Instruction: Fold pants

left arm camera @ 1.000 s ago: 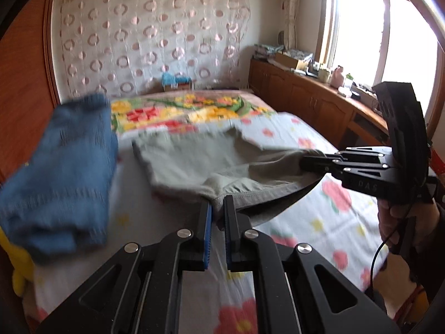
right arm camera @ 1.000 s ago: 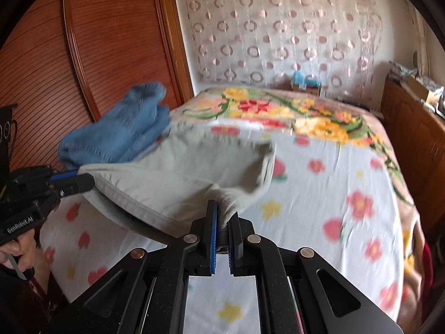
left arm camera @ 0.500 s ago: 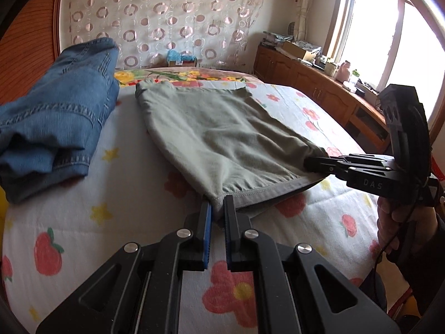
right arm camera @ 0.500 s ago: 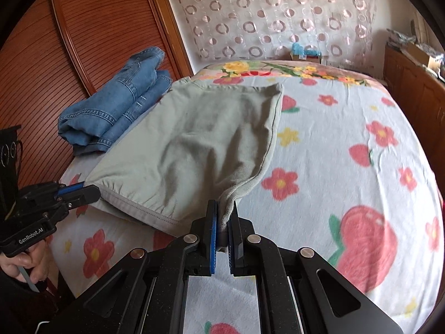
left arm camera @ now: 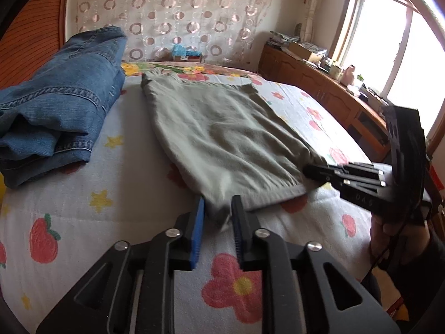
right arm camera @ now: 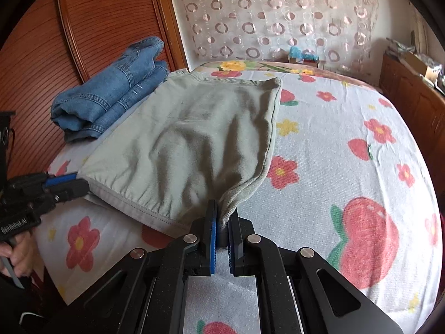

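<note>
Grey-green pants (left arm camera: 222,133) (right arm camera: 189,139) lie folded flat on the flowered bed sheet (left arm camera: 111,183), waistband edge toward me. My left gripper (left arm camera: 218,203) sits at the near left corner of that edge. Its jaws are opening, and the cloth corner lies loose between the parted pads. In the right wrist view the left gripper (right arm camera: 75,183) shows at the left corner. My right gripper (right arm camera: 222,208) is shut on the near right corner of the pants, which rises slightly into its pads. It appears from the side in the left wrist view (left arm camera: 308,171).
Folded blue jeans (left arm camera: 61,97) (right arm camera: 116,89) lie on the bed left of the pants, by a wooden wardrobe (right arm camera: 83,27). A low wooden cabinet (left arm camera: 319,83) with clutter runs under the window on the right. A person's hands (left arm camera: 389,236) (right arm camera: 16,253) hold the gripper handles.
Both grippers came down and the pants went from hanging in the air to lying flat on the bed. The left jaws have parted off the cloth; the right stays shut.
</note>
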The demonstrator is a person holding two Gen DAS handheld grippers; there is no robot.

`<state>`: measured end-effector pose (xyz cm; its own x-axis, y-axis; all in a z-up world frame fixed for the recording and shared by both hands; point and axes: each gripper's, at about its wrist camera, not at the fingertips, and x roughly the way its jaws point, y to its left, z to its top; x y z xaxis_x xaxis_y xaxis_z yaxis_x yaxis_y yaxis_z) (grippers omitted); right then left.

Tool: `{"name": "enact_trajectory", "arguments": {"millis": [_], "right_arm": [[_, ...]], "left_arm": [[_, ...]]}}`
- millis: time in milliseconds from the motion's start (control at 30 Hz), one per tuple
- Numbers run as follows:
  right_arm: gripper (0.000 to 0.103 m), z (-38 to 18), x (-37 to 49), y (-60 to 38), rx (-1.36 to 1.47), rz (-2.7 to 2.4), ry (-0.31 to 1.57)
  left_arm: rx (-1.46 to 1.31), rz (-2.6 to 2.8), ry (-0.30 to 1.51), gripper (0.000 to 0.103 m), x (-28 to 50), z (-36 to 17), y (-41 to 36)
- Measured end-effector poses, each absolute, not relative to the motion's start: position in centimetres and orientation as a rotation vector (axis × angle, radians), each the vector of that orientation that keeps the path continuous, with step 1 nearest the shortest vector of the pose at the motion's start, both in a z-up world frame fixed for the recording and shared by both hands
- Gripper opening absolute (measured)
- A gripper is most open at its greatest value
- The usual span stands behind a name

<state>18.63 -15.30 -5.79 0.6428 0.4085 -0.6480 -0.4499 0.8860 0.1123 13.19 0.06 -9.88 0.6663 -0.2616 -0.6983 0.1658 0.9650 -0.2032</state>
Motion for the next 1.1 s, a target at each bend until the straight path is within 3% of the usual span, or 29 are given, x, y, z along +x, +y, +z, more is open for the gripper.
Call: {"name": "enact_trajectory", "arguments": {"millis": [167, 600, 733, 1100], "right_arm": [[0.006, -6.0, 18.6, -15.5, -0.063, 0.489, 0.717], [0.006, -6.0, 18.2, -16.3, -0.072, 0.492, 0.712], [0.006, -5.9, 18.2, -16.4, -0.073, 0.493, 0.712], [0.005, -3.7, 15.0, -17.5, -0.048, 0.577, 0.685]], "left_arm": [[-0.154, -0.235, 0.791, 0.032, 13.7, -9.7, 0.1], [-0.165, -0.204, 0.865, 0.033, 13.7, -12.3, -0.1], [-0.167, -0.226, 0.842, 0.011, 13.5, -12.1, -0.3], [-0.161, -0.279, 0.755, 0.009, 11.2, -8.0, 0.7]]}}
